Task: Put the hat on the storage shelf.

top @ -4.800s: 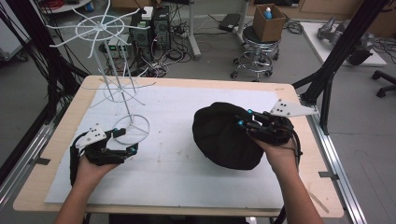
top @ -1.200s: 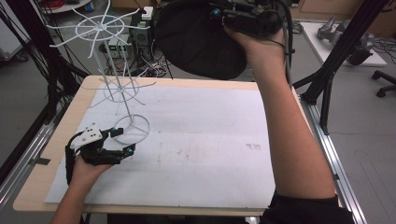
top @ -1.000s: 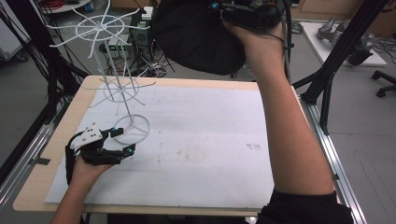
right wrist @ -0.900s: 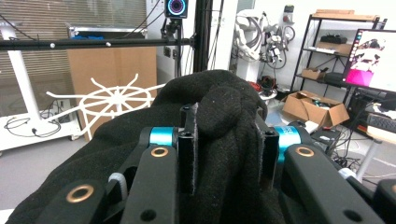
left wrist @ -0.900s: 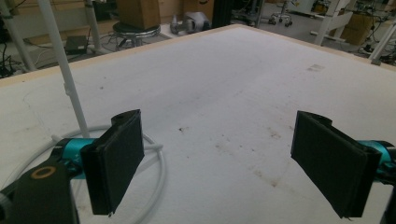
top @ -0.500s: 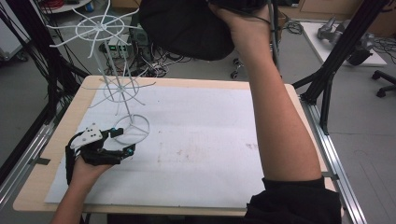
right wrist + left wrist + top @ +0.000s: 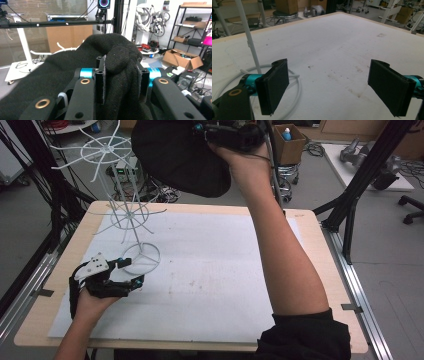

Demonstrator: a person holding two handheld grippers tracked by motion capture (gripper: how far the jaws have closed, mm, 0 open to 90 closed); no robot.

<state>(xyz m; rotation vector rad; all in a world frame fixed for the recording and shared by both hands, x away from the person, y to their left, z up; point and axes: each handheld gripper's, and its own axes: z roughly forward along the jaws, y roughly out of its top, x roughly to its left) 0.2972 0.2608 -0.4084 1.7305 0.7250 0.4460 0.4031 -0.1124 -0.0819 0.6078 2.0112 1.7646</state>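
A black knit hat [image 7: 177, 152] hangs high above the table's far edge, held up by my right gripper [image 7: 220, 132]. In the right gripper view the jaws are shut on a fold of the black hat [image 7: 120, 62]. A white wire stand [image 7: 122, 215] with spoked tiers rises at the table's left, and its ring base [image 7: 141, 258] rests on the white mat. My left gripper [image 7: 129, 272] rests on the mat just beside that ring base, jaws wide apart and nothing between them. The ring base [image 7: 294, 85] and pole [image 7: 249, 42] appear beside the left jaw in the left gripper view.
A white mat [image 7: 210, 270] covers most of the wooden table [image 7: 320, 250]. Black frame posts [image 7: 360, 175] stand at the right, and cables, a stool and a cardboard box [image 7: 287, 142] lie on the floor beyond the far edge.
My right gripper has lifted the hat off the table and carried it up and leftward toward the stand's top. The left gripper has stayed by the ring base.
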